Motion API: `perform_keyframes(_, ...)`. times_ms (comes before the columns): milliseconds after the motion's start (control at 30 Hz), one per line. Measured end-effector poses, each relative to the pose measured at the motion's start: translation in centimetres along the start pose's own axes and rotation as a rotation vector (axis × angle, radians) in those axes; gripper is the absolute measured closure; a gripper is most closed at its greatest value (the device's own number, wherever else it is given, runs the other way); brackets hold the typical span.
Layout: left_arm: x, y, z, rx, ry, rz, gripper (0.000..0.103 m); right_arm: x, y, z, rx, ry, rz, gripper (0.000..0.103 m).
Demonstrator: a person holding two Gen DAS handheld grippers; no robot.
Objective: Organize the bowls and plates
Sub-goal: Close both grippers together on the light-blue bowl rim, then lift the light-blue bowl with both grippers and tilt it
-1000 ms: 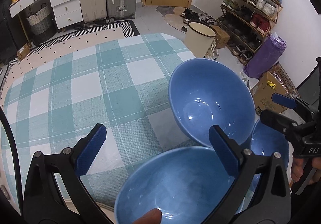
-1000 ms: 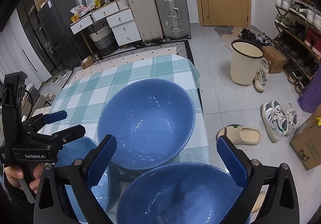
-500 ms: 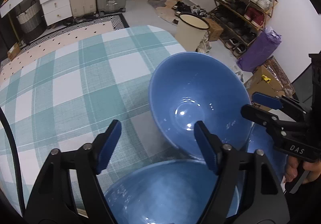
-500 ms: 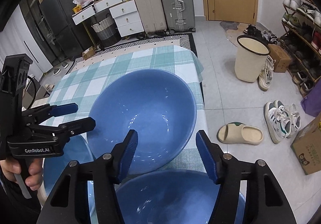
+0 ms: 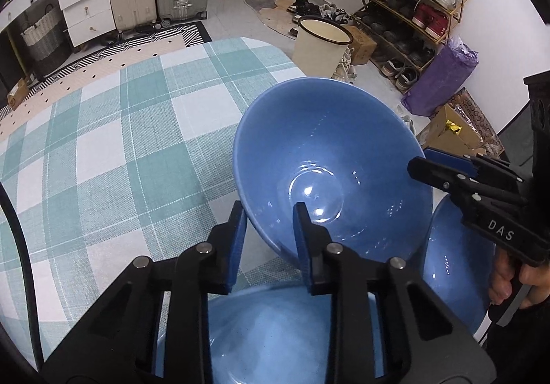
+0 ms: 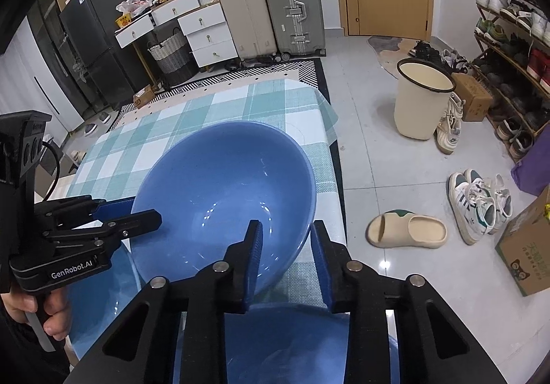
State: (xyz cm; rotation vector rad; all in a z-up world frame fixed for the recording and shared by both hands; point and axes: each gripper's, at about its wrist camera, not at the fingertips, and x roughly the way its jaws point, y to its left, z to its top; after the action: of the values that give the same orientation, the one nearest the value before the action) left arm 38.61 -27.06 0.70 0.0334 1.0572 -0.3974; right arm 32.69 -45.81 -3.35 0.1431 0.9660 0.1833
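A large blue bowl [image 5: 330,171] stands on the checked tablecloth near the table's right edge; it also shows in the right wrist view [image 6: 223,198]. My left gripper [image 5: 270,229] straddles its near-left rim, one finger outside, one inside, with a gap between pads and rim. My right gripper [image 6: 287,246] straddles its near-right rim the same way. Two more blue bowls sit close by: one under the left gripper [image 5: 275,332], one to its right [image 5: 450,263]. In the right wrist view they lie below [image 6: 282,342] and at the left [image 6: 99,294].
The green and white checked tablecloth [image 5: 120,143] stretches left and back. A cream bin [image 6: 422,98], slipper [image 6: 405,232] and sneakers [image 6: 481,205] are on the floor beyond the table's right edge. Suitcases, drawers and a shoe rack line the walls.
Both grippers moved forward to the large bowl and narrowed from wide open, each now straddling its rim.
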Motion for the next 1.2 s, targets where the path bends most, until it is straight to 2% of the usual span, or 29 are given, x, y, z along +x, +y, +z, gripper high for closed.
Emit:
perform_keyframes(533, -1.0, -0.2, 0.0, 0.016, -0.043, 0.022, 0.082, -0.7, 0.8, -0.4, -0.048, -0.037, -0.036, 0.076)
perform_keyframes(1200, -7.2, -2.0, -0.2, 0.026, -0.148, 0.012, 0.082, -6.3, 2.0, -0.3, -0.074, -0.142, -0.060, 0.076)
